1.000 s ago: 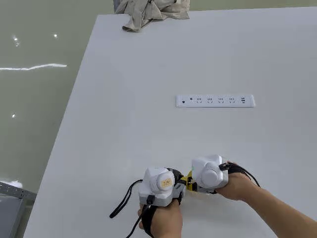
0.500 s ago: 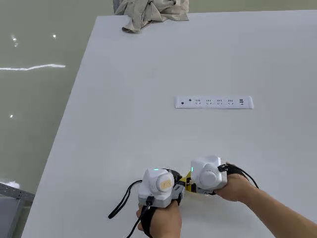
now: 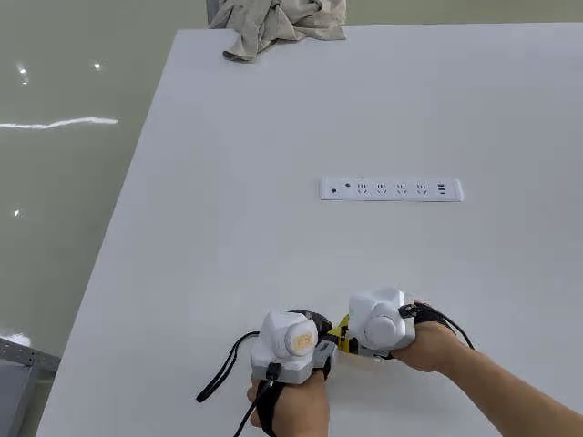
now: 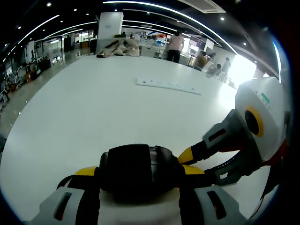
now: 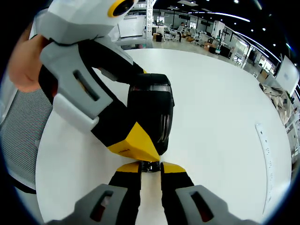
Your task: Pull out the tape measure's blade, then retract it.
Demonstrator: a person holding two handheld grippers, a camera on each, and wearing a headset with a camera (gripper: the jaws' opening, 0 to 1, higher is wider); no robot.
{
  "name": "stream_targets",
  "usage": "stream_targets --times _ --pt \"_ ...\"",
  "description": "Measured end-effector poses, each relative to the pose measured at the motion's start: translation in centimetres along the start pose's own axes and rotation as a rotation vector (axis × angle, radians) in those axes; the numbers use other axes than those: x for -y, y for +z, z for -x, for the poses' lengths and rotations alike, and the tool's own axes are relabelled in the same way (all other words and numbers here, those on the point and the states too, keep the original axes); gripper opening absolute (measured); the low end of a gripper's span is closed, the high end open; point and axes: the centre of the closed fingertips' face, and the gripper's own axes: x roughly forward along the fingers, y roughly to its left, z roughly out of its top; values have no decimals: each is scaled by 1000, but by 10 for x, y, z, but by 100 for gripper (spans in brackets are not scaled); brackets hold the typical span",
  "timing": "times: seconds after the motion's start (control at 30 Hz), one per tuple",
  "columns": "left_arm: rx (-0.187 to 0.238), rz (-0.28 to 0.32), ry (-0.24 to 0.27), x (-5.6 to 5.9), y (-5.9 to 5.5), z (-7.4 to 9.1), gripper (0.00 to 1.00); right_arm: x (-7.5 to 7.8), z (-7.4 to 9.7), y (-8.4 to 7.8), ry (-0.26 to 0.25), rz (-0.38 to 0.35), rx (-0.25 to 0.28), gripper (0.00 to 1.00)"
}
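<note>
Left tongs (image 4: 139, 171) clamp the black tape measure (image 5: 150, 108) by its case; right tongs (image 5: 151, 168) pinch the blade tip (image 5: 149, 165) at the case mouth. Both meet near the white worktop's (image 3: 273, 182) front edge; a power strip (image 3: 392, 189) lies well apart.

Before me the white table (image 3: 228, 228) carries a white power strip (image 3: 392, 188) toward the right, and a crumpled beige cloth (image 3: 273, 23) lies at its far edge.
</note>
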Motion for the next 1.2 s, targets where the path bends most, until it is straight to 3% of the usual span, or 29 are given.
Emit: stream_targets --times 0.77,1.2 --pt "1 -7 -35 1 2 2 67 3 4 -3 -50 -98 17 23" --pt "7 -12 -56 -3 -2 5 76 3 7 -6 -107 -232 87 29"
